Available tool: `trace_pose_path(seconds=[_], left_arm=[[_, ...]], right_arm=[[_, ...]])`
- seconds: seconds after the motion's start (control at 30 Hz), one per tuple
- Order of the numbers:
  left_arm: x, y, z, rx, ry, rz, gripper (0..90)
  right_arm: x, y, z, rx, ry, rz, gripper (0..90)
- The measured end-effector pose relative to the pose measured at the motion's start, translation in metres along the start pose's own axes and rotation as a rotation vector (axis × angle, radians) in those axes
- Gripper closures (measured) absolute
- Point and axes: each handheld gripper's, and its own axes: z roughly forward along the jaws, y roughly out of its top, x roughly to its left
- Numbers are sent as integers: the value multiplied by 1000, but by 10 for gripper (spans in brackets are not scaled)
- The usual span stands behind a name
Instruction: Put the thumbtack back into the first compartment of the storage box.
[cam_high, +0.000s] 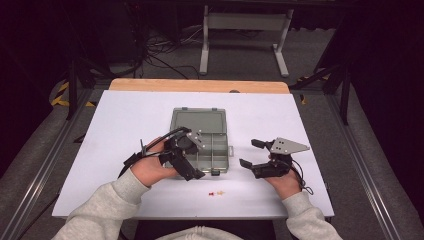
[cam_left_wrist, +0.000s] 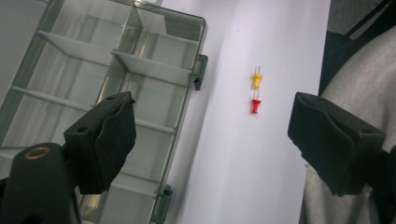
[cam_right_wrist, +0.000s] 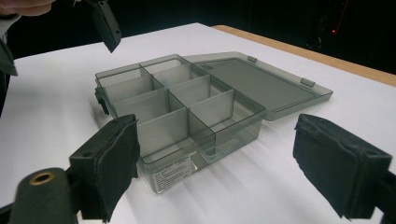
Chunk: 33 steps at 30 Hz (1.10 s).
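A grey see-through compartment box (cam_high: 216, 150) lies open mid-table, its lid (cam_high: 197, 120) flat behind it and every compartment empty. Two pushpins lie on the white table in front of it, one red (cam_high: 212, 193) and one yellow (cam_high: 220, 192). My left gripper (cam_high: 196, 167) hovers open over the box's front left corner. In the left gripper view the box (cam_left_wrist: 93, 70) sits under the left jaw, with the yellow pin (cam_left_wrist: 257, 80) and red pin (cam_left_wrist: 255, 106) between the jaws. My right gripper (cam_high: 251, 153) stands open just right of the box, facing the box (cam_right_wrist: 187, 107).
The white table (cam_high: 125, 150) ends at a wooden strip (cam_high: 200, 85) at the back. Past it, a table frame and cables sit on the floor. A person's grey sleeves (cam_high: 100, 210) come in from the front edge.
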Motion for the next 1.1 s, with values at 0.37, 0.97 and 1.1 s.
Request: trace_pose_path(seconds=[0.37, 0.97, 1.1], left_arm=[[-8, 0, 14, 15, -30, 18, 185], [-17, -7, 38, 40, -67, 13, 187], [-19, -8, 43, 48, -73, 16, 188]], right_arm=[[0, 0, 0, -1, 1, 1, 146], [0, 0, 0, 1, 2, 0, 146], [1, 0, 0, 1, 1, -1, 146]])
